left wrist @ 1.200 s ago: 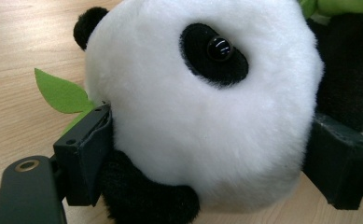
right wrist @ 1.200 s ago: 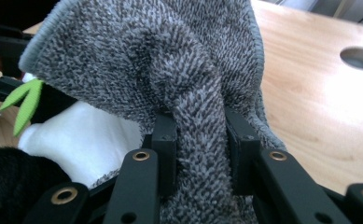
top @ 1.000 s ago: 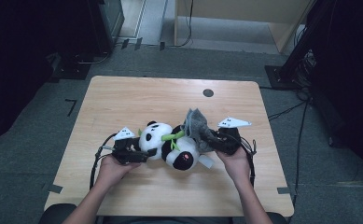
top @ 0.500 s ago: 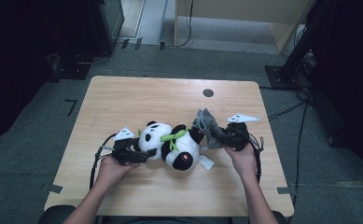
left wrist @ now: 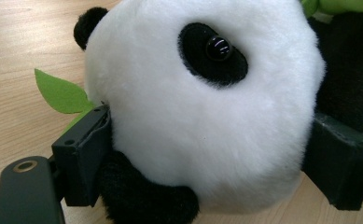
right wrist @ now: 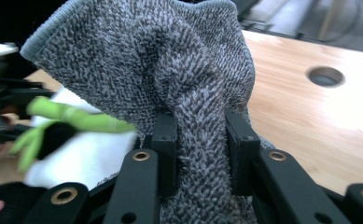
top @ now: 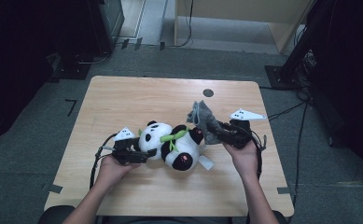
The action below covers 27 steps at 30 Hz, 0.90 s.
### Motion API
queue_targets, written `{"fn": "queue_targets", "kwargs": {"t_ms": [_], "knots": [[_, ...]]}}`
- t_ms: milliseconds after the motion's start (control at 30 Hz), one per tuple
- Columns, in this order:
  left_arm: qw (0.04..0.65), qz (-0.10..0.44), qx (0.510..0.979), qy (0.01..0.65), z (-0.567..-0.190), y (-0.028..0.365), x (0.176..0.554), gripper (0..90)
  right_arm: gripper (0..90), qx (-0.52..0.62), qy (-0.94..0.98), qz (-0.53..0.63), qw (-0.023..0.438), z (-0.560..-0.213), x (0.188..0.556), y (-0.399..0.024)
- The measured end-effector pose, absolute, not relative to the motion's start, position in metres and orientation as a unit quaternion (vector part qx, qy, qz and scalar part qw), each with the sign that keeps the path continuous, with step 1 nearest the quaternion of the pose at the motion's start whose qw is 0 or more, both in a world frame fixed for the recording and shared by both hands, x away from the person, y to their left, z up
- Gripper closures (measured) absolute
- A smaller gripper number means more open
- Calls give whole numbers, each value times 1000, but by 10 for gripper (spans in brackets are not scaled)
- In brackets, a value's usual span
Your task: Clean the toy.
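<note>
Item: plush panda (top: pixel 172 144) with grey knitted cloth (top: pixel 203 119), both in hand at mid-counter (top: pixel 123 98).

I log 2 soft goods. The panda lies on its side on the counter between my 2 grippers; my left gripper (top: pixel 139 155) has its fingers (left wrist: pixel 83 151) clamped across the white head (left wrist: pixel 207 116), the pile bulging around the pads. The right gripper (top: pixel 216 133) has its fingers (right wrist: pixel 165 140) pinched on a gathered fold of the cloth (right wrist: pixel 170 74), which stands up just beside the panda's feet, its lower part touching them. I judge both light, compressible and non-fragile; the plush will squash and may slip out of a shallow grip, so I would hold deep across the head or body. The cloth is limp and stretchy: I would take it by a bunched fold or the hemmed edge. A green felt leaf (left wrist: pixel 60 91) lies beside the head.
</note>
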<state>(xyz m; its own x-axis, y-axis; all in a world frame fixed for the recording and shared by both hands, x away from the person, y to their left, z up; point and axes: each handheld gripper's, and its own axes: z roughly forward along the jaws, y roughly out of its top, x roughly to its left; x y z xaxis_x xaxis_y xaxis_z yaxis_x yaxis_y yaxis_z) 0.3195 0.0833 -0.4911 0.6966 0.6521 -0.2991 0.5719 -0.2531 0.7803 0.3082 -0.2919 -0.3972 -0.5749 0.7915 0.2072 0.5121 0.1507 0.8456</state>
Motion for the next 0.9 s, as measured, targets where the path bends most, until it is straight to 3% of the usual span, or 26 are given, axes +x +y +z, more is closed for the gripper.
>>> {"fn": "queue_targets", "kwargs": {"t_ms": [300, 433, 900], "knots": [[471, 39, 789, 391, -491, 83, 320, 130, 660, 403, 789, 443, 140, -417, 309, -257], [473, 38, 787, 394, -490, 83, 321, 133, 687, 409, 789, 432, 152, -421, 312, -262], [475, 38, 786, 394, -490, 83, 321, 134, 716, 465, 779, 401, 127, -438, 326, -293]]}}
